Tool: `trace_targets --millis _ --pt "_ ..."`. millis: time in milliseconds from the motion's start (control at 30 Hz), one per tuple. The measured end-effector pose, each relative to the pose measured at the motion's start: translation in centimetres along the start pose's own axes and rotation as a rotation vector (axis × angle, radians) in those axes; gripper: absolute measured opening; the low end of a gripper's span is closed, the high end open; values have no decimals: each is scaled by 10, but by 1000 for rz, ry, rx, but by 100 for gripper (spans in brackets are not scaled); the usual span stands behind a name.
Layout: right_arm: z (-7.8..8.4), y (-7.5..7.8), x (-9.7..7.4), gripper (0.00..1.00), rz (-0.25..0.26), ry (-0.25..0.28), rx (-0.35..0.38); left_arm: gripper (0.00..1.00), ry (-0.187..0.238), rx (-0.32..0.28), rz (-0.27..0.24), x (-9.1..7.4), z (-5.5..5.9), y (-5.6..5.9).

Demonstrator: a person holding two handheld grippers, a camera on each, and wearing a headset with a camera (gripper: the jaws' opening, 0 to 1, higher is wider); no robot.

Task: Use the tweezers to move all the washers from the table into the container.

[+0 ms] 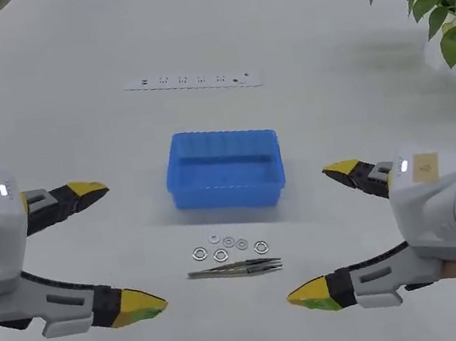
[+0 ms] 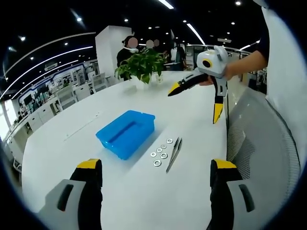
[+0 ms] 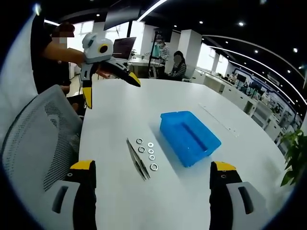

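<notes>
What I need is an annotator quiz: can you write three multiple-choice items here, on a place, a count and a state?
1. Where are the tweezers? A) in the container B) on the table beside the washers C) in a gripper
2. How many washers? A) six B) three C) ten
3. The left gripper and right gripper are: A) both shut B) holding tweezers C) both open, empty
Answers: 1 B, they lie flat by the washers; 2 A, six rings lie before the blue container; 3 C, jaws wide apart, nothing between.
</notes>
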State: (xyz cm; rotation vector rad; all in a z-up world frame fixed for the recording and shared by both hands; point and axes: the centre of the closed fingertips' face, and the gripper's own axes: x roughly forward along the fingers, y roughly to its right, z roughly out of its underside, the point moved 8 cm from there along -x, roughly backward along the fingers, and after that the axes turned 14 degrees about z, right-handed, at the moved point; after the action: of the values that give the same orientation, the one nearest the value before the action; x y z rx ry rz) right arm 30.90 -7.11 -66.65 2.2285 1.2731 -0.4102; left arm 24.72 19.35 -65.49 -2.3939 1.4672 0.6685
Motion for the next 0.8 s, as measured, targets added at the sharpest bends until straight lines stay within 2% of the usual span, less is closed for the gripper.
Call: trace_targets --millis 167,367,467,800 --pt "-1 2 2 99 14 0 4 99 -18 -2 -5 -3 2 -3" --pt "-3 1 3 99 11 5 4 99 -1 -5 -14 0 -3 -6" --pt "-4 2 2 99 11 10 34 99 20 -15 -5 2 -6 -5" --pt "-1 5 1 99 29 7 40 98 11 1 -4 4 -5 -6"
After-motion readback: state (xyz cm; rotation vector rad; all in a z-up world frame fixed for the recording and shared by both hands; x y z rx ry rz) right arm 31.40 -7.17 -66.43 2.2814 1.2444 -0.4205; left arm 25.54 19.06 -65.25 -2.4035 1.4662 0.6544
